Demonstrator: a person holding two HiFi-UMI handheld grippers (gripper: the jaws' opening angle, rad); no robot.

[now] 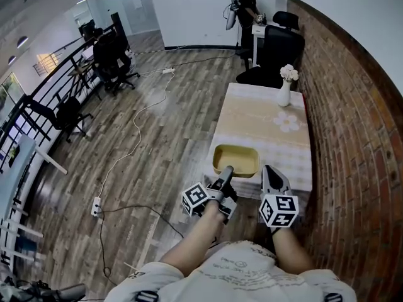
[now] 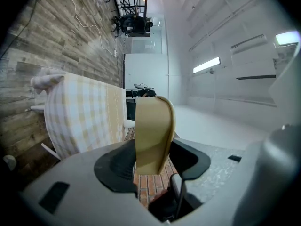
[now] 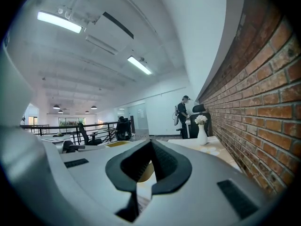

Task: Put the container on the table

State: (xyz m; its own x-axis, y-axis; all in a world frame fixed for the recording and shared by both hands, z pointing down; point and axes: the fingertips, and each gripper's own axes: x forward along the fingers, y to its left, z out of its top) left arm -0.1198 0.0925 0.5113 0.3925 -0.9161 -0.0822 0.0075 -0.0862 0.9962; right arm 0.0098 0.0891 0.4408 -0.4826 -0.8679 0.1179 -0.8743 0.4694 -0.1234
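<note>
Yellow container (image 1: 236, 161) over the table (image 1: 264, 124) near edge.
Your left gripper (image 1: 227, 171) clamps its near rim, table straight ahead; right gripper (image 1: 272, 173) closed, empty, just beside.

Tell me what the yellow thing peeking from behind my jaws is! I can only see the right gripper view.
Observer: It's a shallow yellow container, and the head view shows it's empty inside.
Operator: Is somebody holding it?
Observer: Yes. The left gripper has its jaws closed on the container's near wall.
Operator: Is it on the table?
Observer: It's at the near end of the table, toward the left side. I can't tell whether it rests there.
</note>
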